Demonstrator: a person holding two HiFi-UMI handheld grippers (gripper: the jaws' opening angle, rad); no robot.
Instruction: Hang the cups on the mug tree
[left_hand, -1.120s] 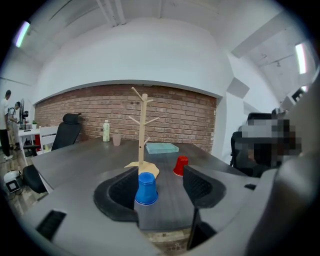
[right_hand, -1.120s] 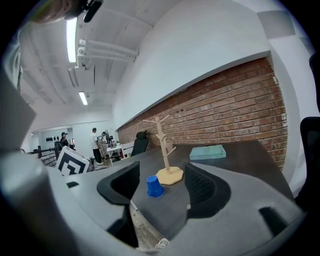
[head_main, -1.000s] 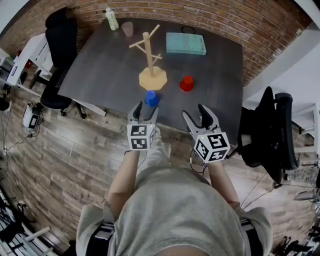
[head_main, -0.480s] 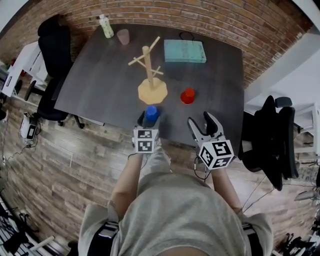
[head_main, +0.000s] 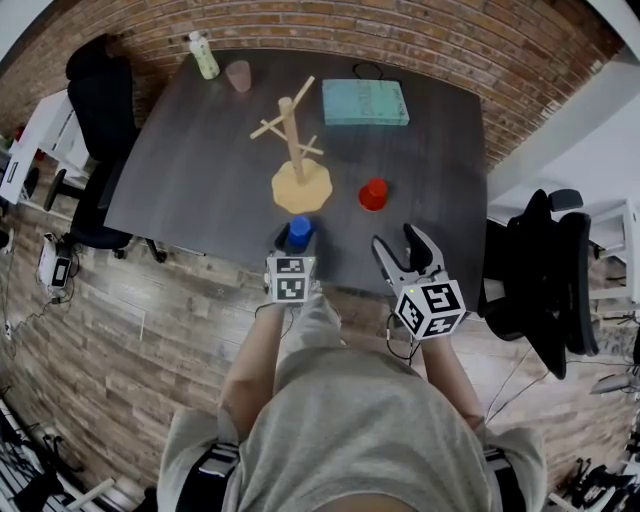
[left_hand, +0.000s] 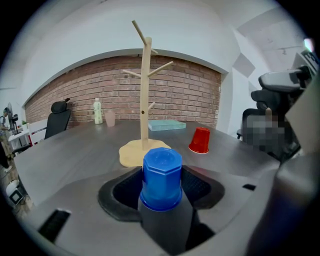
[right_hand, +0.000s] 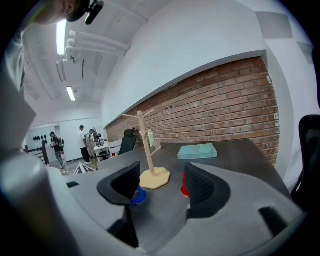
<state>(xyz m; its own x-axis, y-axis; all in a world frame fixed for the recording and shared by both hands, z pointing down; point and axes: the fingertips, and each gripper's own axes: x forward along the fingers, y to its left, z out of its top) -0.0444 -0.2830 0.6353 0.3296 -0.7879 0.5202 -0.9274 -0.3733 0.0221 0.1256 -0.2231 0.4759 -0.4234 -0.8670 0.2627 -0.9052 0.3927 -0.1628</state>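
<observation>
Dark table (head_main: 200, 160) from above. Upside-down blue cup (left_hand: 161, 170) at six o'clock from wooden mug tree (head_main: 291, 140) base, standing between wide-set jaws of left gripper (head_main: 297, 243); jaws just now closing in, pads close beside cup walls, not visibly pressing. Upside-down red cup (head_main: 374, 194) at three o'clock from same base. Right gripper (head_main: 393, 236) at five o'clock from red cup, jaws apart, holding nothing.

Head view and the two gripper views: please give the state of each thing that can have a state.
Left gripper: open, jaws have just been closing, blue cup between them.
Right gripper: open, empty.
Blue cup: upside down on the table.
Red cup: upside down, not hung.
Pink cup: on the table, not hung.
Mug tree: upright, no cup on it.
Bottle: upright.
</observation>
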